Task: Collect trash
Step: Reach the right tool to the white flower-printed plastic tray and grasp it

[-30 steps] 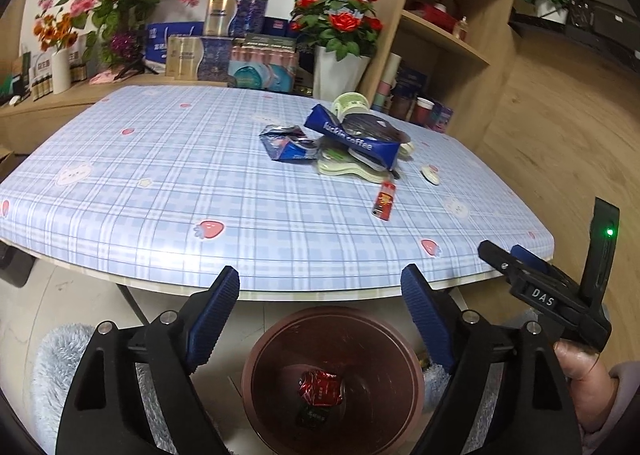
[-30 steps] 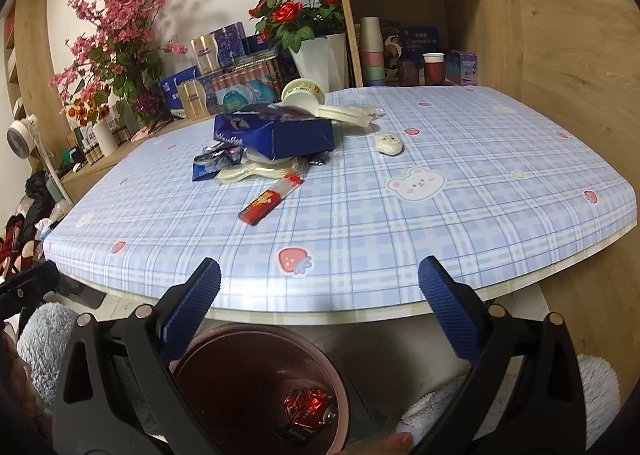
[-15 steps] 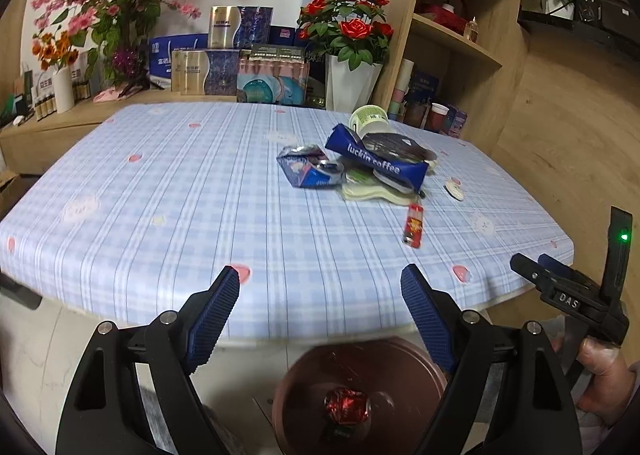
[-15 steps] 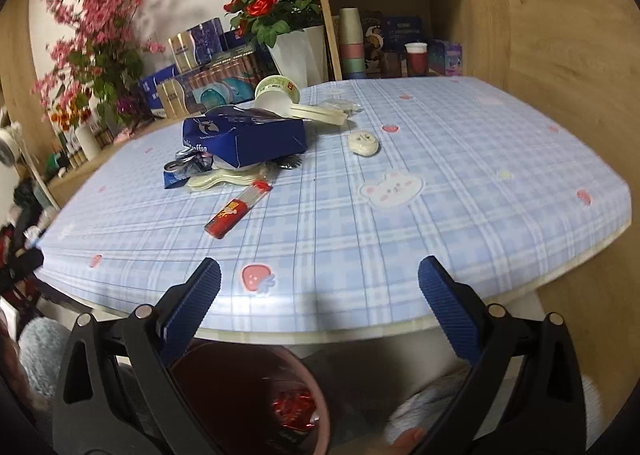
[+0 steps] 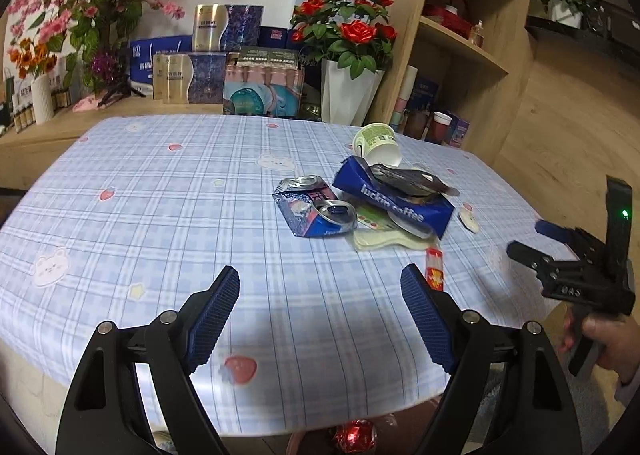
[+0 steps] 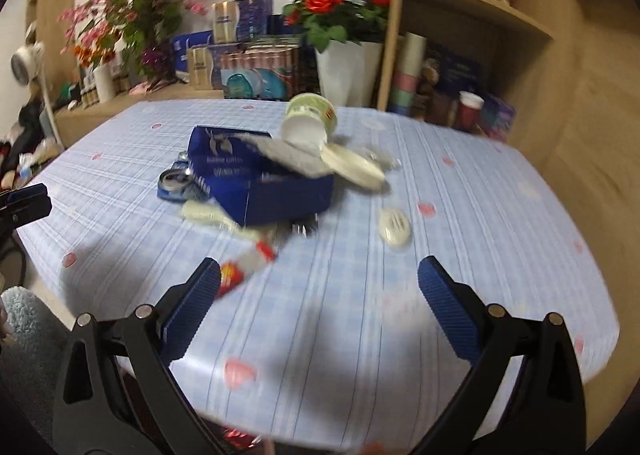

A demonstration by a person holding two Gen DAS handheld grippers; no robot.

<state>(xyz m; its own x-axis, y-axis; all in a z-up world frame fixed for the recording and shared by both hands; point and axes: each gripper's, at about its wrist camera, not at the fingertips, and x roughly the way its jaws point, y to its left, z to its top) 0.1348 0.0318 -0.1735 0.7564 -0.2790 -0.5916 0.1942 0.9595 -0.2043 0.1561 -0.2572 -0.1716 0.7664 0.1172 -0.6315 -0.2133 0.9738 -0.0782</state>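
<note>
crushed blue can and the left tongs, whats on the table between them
Nothing: in the left wrist view only bare blue checked tablecloth lies between the crushed blue drink can and the open left tongs.

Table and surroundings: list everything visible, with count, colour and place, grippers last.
Table: one, blue plaid cloth.
Coffee bag: one, blue, table centre.
Crushed can: one, blue, left of bag.
Paper cup: one, white-green, tipped, behind bag.
Sachet: one, red, near front edge.
Rose vase: one, white, behind table.
Shelf: wooden, right.
Left gripper: open, empty.
Right gripper: open, empty.
</note>
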